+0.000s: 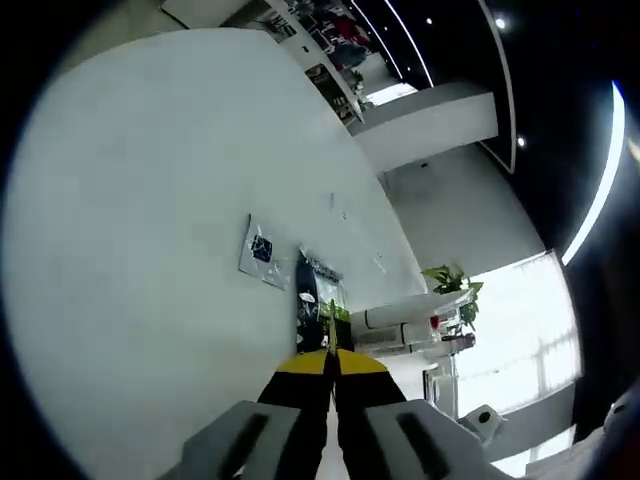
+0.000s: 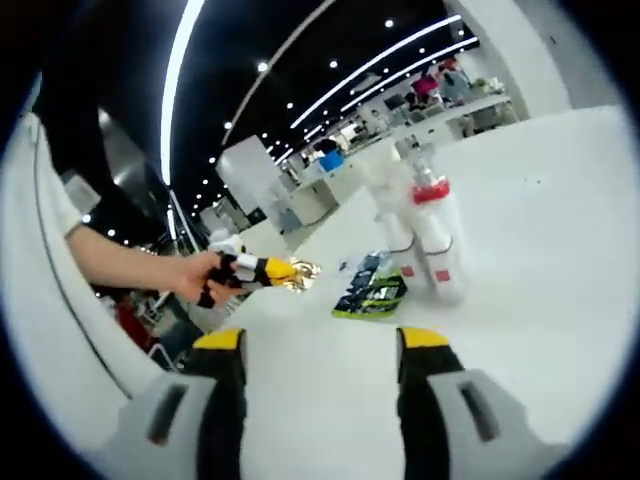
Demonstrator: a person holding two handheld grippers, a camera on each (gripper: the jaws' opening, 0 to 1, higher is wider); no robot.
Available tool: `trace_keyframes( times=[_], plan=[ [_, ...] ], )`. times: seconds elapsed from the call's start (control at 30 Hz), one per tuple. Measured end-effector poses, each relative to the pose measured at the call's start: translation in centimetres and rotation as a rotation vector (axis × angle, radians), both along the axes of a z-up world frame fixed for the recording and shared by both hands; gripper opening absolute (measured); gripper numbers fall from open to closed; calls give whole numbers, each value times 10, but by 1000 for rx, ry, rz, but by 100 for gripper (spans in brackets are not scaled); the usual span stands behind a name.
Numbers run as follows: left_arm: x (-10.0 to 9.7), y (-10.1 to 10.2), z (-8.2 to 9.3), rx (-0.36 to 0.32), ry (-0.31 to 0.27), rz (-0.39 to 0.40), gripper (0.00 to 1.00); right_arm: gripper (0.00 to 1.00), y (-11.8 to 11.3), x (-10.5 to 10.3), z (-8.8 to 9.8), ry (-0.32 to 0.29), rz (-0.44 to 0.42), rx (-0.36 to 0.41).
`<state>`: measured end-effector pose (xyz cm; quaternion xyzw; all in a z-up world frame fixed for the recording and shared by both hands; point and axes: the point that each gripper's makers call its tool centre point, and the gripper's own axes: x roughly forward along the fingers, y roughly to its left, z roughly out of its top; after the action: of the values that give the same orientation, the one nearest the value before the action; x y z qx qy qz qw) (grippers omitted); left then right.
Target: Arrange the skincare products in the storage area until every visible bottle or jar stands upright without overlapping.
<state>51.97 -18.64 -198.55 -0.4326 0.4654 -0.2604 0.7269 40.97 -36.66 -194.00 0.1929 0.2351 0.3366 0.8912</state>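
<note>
Judging from how things lie, the main risk is a knock-on fall: the white bottles (image 2: 425, 215) stand close together on the white table (image 2: 560, 180), so a sideways nudge from a jaw could topple one into the next.

A second risk lies with the left gripper (image 2: 285, 271), whose yellow-tipped jaws are pressed together on a small shiny gold item (image 2: 302, 270). In the left gripper view a thin yellow-green sliver (image 1: 331, 325) is seen pinched between those tips; so slight a hold could let it slip over the table.

The right gripper (image 2: 320, 345) hangs with its jaws spread wide and nothing between them, near the dark green packet (image 2: 368, 292) lying flat just beside the bottles.

Counted: roughly three or four bottles, one with a red collar (image 2: 428, 193), the exact number unclear; one green packet; one flat pale sachet (image 1: 262, 250) farther off; two grippers.
</note>
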Motion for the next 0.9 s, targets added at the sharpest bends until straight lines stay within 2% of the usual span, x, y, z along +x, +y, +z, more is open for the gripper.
trace_keyframes(
  times=[0.1,0.27,0.5,0.9],
  plan=[
    [6,1,-4,-7,13,18,0,65,-6,2,-8,-5,-9,-68],
    [13,-1,-13,-8,37,45,0,68,-11,7,-16,8,-17,-117],
    [20,-2,-27,-11,76,74,0,68,-11,13,-21,12,-19,-120],
    [20,-2,-49,57,98,47,0,66,-10,17,-29,41,-10,-115]
  ],
)
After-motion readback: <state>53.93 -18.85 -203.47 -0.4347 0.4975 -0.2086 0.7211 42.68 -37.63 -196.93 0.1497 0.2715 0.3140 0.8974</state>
